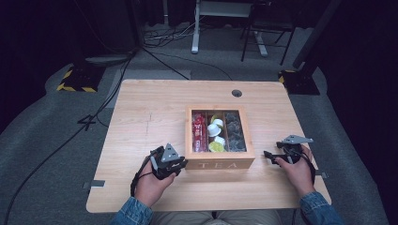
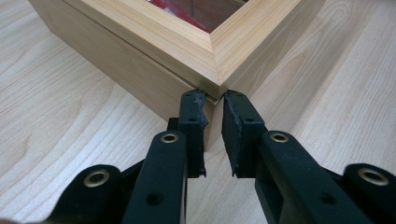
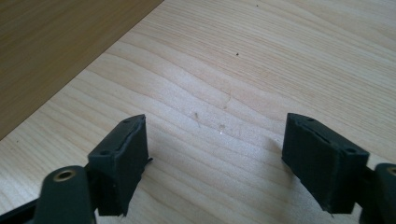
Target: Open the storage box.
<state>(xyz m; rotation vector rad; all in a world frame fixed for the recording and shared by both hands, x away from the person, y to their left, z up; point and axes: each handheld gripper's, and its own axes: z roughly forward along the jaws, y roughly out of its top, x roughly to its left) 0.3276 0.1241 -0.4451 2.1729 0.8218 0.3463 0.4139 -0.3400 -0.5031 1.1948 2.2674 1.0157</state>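
A wooden tea box (image 1: 220, 164) marked TEA stands in the middle of the table, with red packets, white and yellow pods and dark packets under its windowed lid. My left gripper (image 1: 180, 163) sits at the box's front left corner. In the left gripper view its jaws stand close together and my left gripper (image 2: 214, 100) pinches that corner of the tea box (image 2: 140, 42) just under the lid rim. My right gripper (image 1: 276, 156) rests to the right of the box and points toward it. There my right gripper (image 3: 215, 154) is open over bare wood, beside a brown box wall (image 3: 51, 42).
The light wooden table (image 1: 141, 108) has a round cable hole (image 1: 237, 93) at its far edge. Black cables (image 1: 70, 140) run over the grey floor at the left. A white desk leg (image 1: 195, 28) and stand bases with yellow-black tape (image 1: 75, 79) lie beyond the table.
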